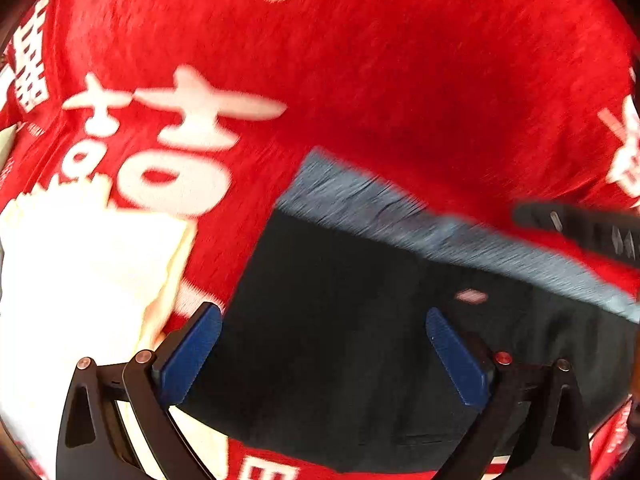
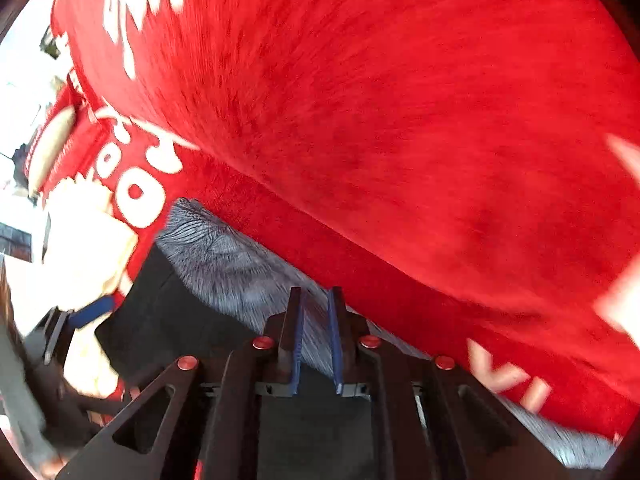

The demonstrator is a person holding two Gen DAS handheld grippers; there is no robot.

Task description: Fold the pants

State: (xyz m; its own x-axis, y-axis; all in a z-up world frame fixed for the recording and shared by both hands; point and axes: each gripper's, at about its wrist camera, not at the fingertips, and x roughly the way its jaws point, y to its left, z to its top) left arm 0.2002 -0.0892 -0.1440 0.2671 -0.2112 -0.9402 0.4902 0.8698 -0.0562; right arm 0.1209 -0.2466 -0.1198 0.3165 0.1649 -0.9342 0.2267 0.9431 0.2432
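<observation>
At the far left of the left wrist view a cream folded cloth (image 1: 80, 264) is seen lying on the red blanket (image 1: 360, 60), which is printed with white characters and serves as the work surface. To its right the pants (image 1: 340, 340), dark with a grey ribbed waistband (image 1: 400, 216) along the far edge, are laid flat on the blanket in a compact rectangle, so at least one fold is judged to be already made. The left gripper (image 1: 324, 356) is held over the near-left part of the pants with its blue pads (image 1: 192, 356) spread wide and nothing between them. Further right, in the right wrist view, the right gripper (image 2: 316, 340) is positioned at the waistband (image 2: 224, 256) with its pads drawn almost together; a strip of grey rib appears to lie between them, but motion blur prevents a firm reading, so it cannot be told whether cloth is actually gripped. The step in hand is judged to be a regrasp before a further fold. The next move calls for the left fingers to be closed on an edge level with the right, both layers being caught so that the fold is carried over squarely.
</observation>
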